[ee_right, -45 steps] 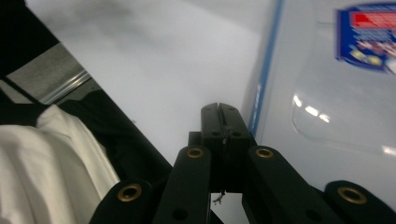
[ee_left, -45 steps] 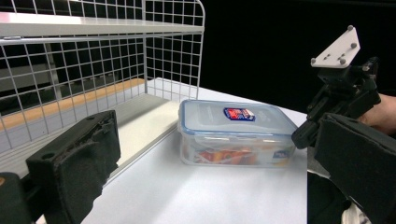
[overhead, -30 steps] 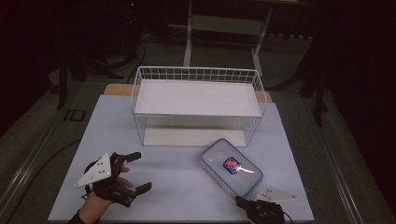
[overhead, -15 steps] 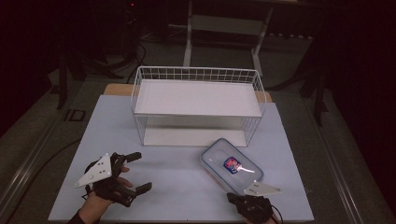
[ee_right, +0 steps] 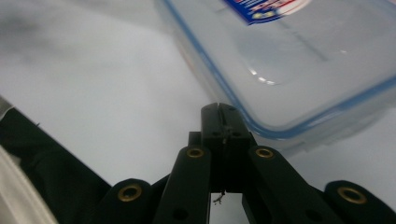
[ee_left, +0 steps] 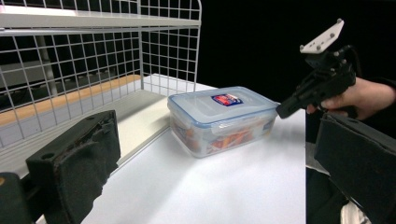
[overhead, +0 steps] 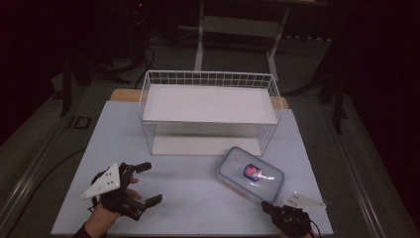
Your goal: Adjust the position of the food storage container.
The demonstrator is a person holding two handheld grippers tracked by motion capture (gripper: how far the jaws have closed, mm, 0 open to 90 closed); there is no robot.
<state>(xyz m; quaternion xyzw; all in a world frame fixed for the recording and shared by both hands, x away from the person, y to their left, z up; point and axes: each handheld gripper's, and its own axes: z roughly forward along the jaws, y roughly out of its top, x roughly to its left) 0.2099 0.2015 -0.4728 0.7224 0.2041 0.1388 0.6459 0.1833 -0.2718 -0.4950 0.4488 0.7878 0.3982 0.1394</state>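
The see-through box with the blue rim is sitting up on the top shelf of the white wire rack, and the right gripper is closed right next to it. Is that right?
Not quite. The box sits on the table in front of the wire rack, not on its top shelf, as the high view shows. The rest holds: the right gripper is closed, its tip beside the box's blue rim.
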